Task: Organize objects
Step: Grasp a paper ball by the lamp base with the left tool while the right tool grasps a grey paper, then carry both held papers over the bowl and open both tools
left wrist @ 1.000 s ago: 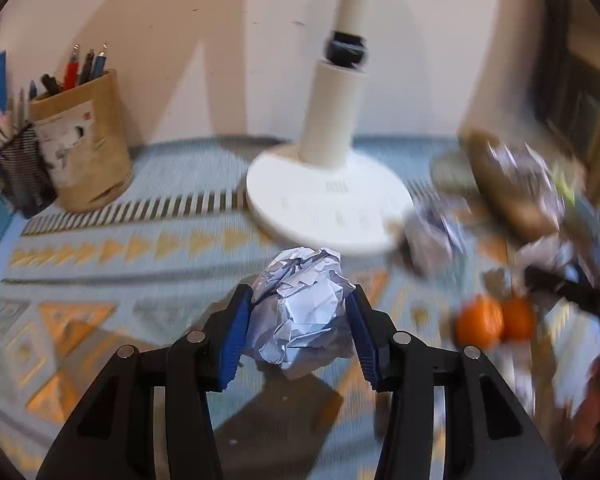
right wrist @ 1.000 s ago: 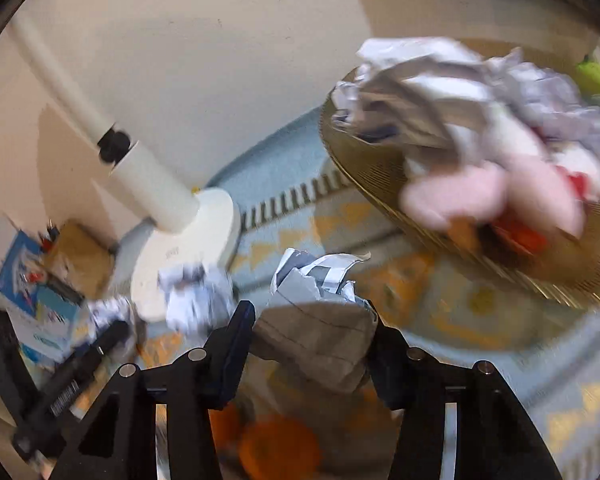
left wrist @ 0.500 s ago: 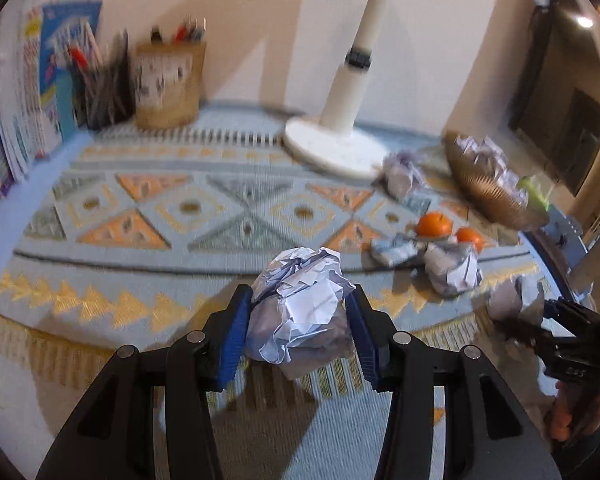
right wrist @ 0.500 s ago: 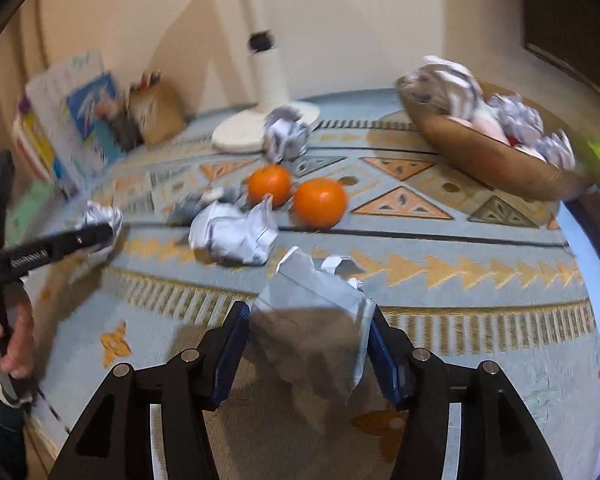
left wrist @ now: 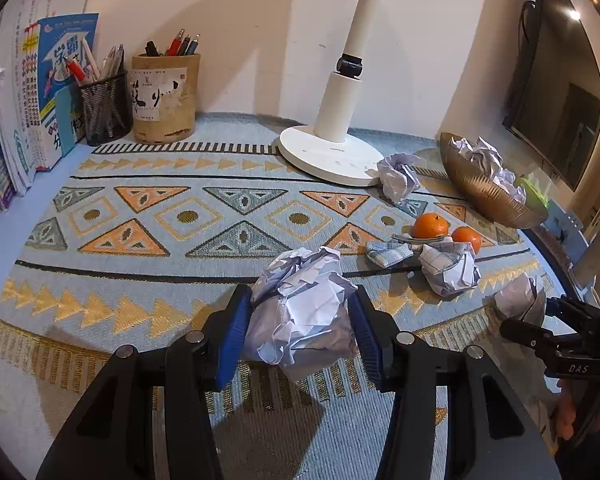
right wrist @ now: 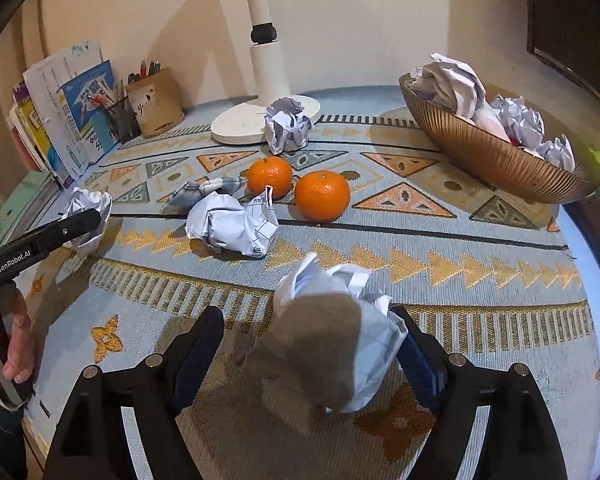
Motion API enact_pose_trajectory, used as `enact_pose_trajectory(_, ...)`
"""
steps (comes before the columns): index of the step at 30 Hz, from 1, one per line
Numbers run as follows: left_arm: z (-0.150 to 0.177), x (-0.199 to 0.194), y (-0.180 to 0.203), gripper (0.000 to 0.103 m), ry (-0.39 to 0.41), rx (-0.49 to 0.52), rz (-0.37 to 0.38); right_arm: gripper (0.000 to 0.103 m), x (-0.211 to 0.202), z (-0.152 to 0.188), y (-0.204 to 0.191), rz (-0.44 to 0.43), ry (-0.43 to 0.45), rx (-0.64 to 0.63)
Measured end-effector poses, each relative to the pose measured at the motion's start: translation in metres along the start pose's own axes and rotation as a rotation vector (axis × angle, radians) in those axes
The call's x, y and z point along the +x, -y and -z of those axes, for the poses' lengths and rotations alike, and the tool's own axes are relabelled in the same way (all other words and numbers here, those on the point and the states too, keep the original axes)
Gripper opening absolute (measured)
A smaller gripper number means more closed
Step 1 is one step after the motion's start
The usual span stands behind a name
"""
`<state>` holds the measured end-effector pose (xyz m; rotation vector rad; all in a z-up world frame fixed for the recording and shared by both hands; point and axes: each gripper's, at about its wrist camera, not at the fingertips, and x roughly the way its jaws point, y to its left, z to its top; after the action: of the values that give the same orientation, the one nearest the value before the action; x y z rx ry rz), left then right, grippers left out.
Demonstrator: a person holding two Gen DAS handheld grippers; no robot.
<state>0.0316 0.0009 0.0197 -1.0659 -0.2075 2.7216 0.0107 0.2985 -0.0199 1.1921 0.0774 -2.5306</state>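
A crumpled white paper ball [left wrist: 304, 280] sits between the blue pads of my left gripper [left wrist: 299, 320]. The pads still press on it while the jaws begin to open, low over the patterned mat [left wrist: 140, 280]. My right gripper [right wrist: 309, 316] is opening. Its paper ball [right wrist: 332, 320] is blurred and rests against the right pad only, with a clear gap to the left finger [right wrist: 204, 340]. Each wrist view shows the other gripper at its edge with its paper.
A ribbed brown bowl [right wrist: 492, 160] with several paper balls stands at the back right. Two oranges [right wrist: 270, 176] [right wrist: 322, 196], loose paper balls [right wrist: 232, 224] [right wrist: 286, 124] and a white lamp base [right wrist: 240, 124] occupy the middle. Pen holders [left wrist: 166, 96] and books [left wrist: 40, 92] line the back left.
Both grippers drew back from the lamp and bowl to the mat's front edge. The right jaws spread off their paper ball. The left grip looks the same.
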Motion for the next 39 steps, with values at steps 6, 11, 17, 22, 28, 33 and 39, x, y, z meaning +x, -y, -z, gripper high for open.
enact_pose_trajectory(6,0.0,-0.001,0.0,0.048,0.004,0.001,0.006,0.082,-0.002,0.0,0.005,0.011,0.011,0.033)
enact_pose_trajectory(11,0.0,-0.001,0.0,0.048,0.008,0.003,0.006,0.053,-0.013,0.003,-0.006,-0.014,0.067,-0.024)
enact_pose_trajectory(17,-0.007,-0.007,0.013,0.046,0.002,0.041,0.017,0.05,-0.023,0.007,-0.018,0.0,0.113,-0.091)
enact_pose_trajectory(22,-0.069,-0.021,0.066,0.046,0.007,0.132,0.176,0.05,-0.041,-0.005,0.011,-0.081,0.124,0.021)
enact_pose_trajectory(28,-0.145,0.02,0.156,0.046,-0.032,0.201,0.369,0.05,-0.1,-0.062,0.086,0.131,0.31,0.183)
enact_pose_trajectory(33,-0.175,0.076,0.217,0.046,-0.072,0.187,0.448,0.05,-0.106,-0.094,0.161,0.203,0.39,0.383)
enact_pose_trajectory(39,-0.177,0.119,0.267,0.046,-0.086,0.218,0.493,0.05,-0.087,-0.115,0.204,0.207,0.438,0.449)
